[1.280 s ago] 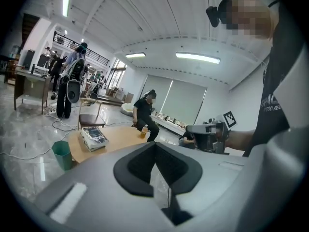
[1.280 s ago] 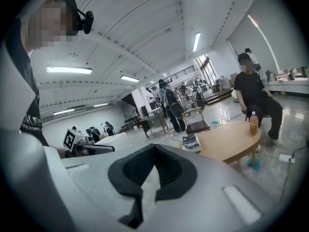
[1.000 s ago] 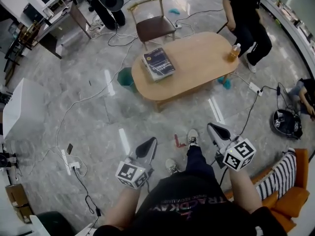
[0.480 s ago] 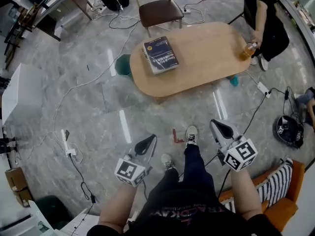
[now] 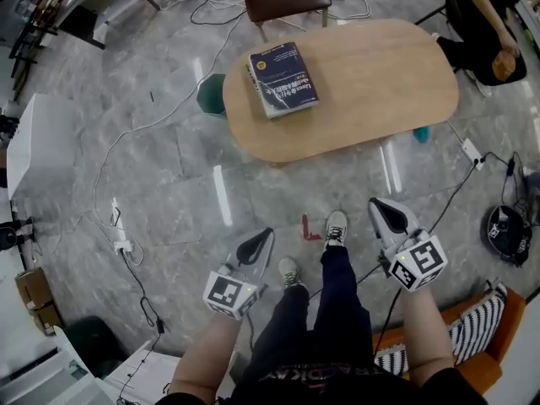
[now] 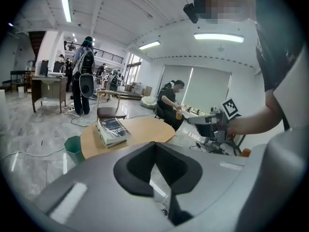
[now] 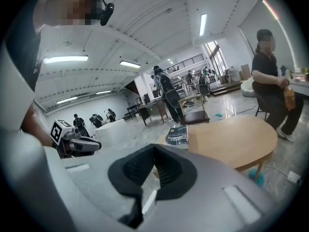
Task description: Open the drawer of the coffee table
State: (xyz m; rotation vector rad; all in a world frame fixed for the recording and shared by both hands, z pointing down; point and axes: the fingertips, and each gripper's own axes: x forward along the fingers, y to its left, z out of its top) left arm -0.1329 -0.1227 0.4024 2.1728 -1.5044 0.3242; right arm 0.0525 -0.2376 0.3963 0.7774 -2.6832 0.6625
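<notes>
**Jaws.** The left gripper has its jaws fully together with nothing between them. The right gripper is the same: jaws pressed together and empty.

**Position.** In the head view both grippers sit in the lower half of the frame, one on each side of the person's legs. They are over bare floor and well apart from the coffee table, which fills the upper centre and upper right.

**Task object.** I cannot find the drawer in any view, neither its front nor a handle. I judge it sits under the tabletop on a face hidden from here. The task has not started.

**Surroundings.**
- A dark book lies on the left end of the tabletop.
- A green bin stands just beside that end.
- Cables trail across the floor at left and right.
- A seated person is close to the table's upper-right end.

**Risks.**
- With the drawer unseen, I could approach the wrong side of the table.
- The jaws are closed, so they would bump a handle instead of taking it unless I open them first.
- A hard pull may slide the whole table on the polished floor and shift the book.
- The cables could catch a foot.
- The seated person's legs may be within the table's travel.
</notes>
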